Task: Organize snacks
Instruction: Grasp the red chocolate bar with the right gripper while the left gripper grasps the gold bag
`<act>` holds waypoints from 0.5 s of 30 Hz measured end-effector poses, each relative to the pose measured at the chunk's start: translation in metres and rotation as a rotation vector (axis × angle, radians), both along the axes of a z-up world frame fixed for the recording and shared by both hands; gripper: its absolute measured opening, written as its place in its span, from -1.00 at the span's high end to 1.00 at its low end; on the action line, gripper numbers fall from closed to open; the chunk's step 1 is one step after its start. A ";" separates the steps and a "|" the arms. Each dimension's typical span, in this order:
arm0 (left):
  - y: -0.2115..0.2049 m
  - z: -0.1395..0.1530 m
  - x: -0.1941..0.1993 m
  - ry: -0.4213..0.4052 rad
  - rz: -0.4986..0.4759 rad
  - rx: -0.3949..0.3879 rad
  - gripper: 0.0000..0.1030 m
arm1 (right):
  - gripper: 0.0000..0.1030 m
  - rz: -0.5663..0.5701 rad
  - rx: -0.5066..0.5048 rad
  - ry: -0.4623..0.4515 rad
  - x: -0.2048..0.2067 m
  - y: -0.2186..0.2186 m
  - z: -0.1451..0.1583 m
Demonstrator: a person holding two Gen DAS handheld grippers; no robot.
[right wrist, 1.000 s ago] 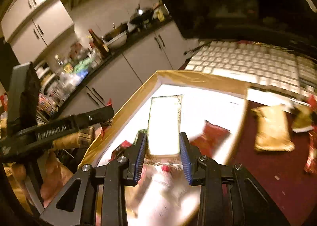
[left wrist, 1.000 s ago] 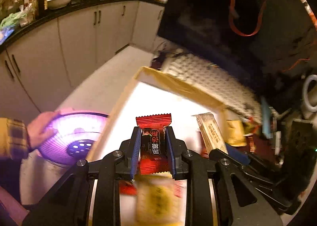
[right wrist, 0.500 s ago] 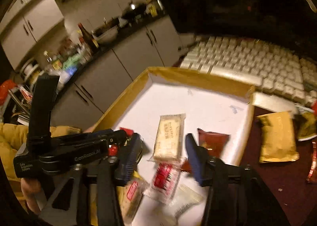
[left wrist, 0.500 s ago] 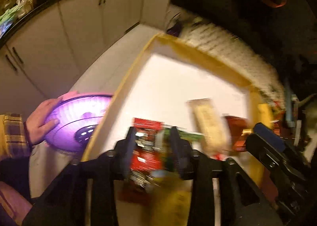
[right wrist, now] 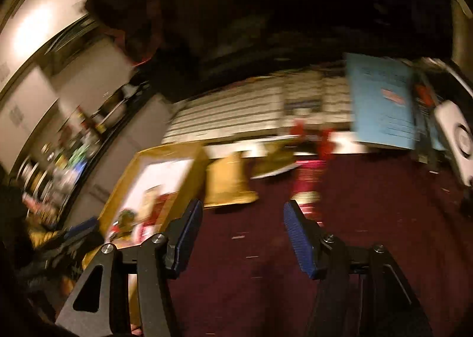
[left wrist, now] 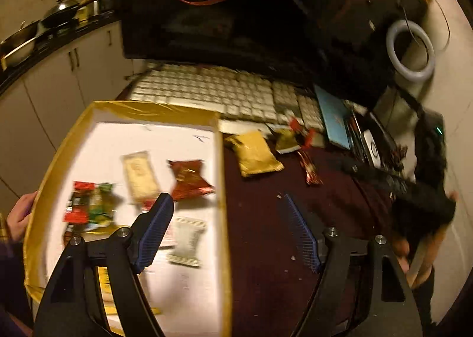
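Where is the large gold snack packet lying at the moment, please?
In the left wrist view, the gold packet lies on the dark red tabletop, right of the box's wall, near the keyboard.

gold-rimmed white tray [left wrist: 220, 189], gold packet [left wrist: 255, 153], dark red packet [left wrist: 189, 178], maroon tablecloth [left wrist: 266, 218], white keyboard [left wrist: 212, 91]

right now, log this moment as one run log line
left gripper: jaws just opened, empty | right gripper: jaws just opened, empty | tray: several snacks inside | gold packet: on cloth outside tray
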State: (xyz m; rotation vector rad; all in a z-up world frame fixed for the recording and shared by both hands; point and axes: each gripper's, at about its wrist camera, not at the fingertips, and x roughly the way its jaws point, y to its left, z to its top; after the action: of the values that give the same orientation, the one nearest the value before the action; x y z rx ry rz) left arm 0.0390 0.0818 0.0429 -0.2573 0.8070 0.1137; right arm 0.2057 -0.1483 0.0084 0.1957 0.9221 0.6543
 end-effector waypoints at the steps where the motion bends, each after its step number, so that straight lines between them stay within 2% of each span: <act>1: -0.004 -0.002 0.004 0.011 -0.005 0.001 -0.48 | -0.16 -0.019 -0.030 0.023 0.009 -0.001 -0.006; 6: -0.019 -0.009 0.010 0.059 -0.001 0.008 -0.48 | -0.03 -0.033 -0.170 0.056 0.034 0.024 -0.031; 8: -0.021 -0.011 0.012 0.069 0.003 0.010 -0.48 | 0.09 -0.037 -0.230 0.039 0.035 0.036 -0.035; 10: -0.023 -0.013 0.013 0.077 0.002 0.006 -0.48 | 0.42 -0.030 -0.304 -0.015 0.031 0.045 -0.040; 12: -0.026 -0.014 0.014 0.081 -0.004 0.003 -0.48 | 0.50 -0.016 -0.381 -0.062 0.024 0.051 -0.041; 15: -0.025 -0.016 0.017 0.096 -0.008 -0.009 -0.48 | 0.53 -0.016 -0.361 -0.023 0.016 0.042 -0.038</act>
State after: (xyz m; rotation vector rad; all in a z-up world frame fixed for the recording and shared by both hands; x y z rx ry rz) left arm 0.0563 0.0569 0.0267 -0.2584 0.9035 0.1157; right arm 0.2222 -0.1066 -0.0297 -0.1256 0.9984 0.4643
